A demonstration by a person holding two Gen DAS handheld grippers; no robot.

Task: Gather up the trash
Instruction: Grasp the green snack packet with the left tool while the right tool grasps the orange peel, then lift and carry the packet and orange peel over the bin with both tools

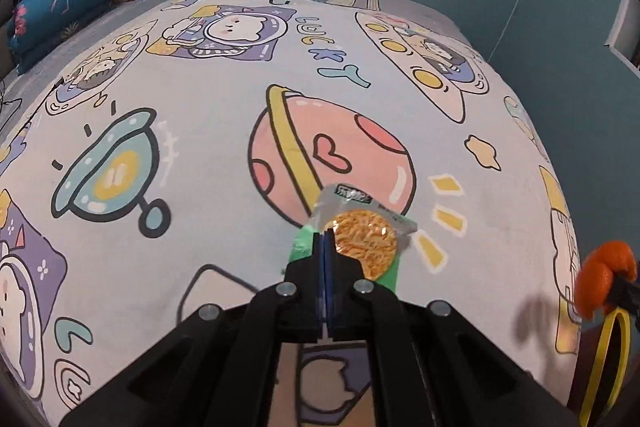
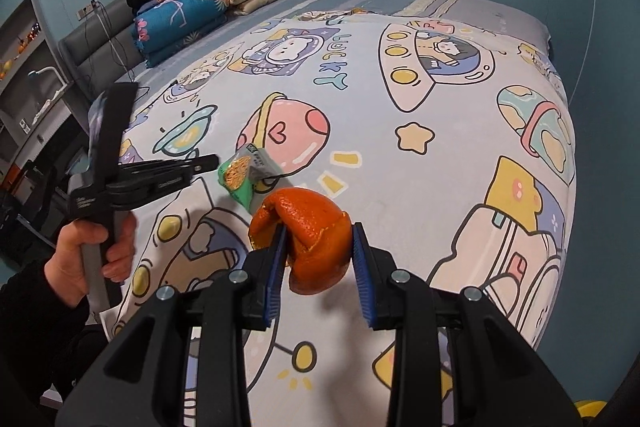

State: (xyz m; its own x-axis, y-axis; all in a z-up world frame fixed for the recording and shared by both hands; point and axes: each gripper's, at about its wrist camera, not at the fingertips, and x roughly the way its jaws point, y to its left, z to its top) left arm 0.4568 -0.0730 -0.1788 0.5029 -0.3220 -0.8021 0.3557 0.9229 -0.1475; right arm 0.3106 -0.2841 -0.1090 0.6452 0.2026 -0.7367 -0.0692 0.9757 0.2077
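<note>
My left gripper point(image 1: 326, 239) is shut on a green snack packet point(image 1: 360, 231) with a round window of orange noodles, held above the cartoon-print bed cover point(image 1: 224, 131). The packet also shows in the right wrist view point(image 2: 244, 177), with the left gripper point(image 2: 214, 161) beside it. My right gripper point(image 2: 318, 235) holds an orange peel point(image 2: 312, 231) between its blue pads, above the bed's near part. The peel also shows at the right edge of the left wrist view point(image 1: 604, 281).
Folded quilts and pillows point(image 2: 200, 11) lie at the bed's head against a grey headboard point(image 2: 100, 43). Shelves point(image 2: 24, 67) stand at the left. A yellow-rimmed object point(image 1: 608, 359) sits low by the bed's right edge. Teal walls surround the bed.
</note>
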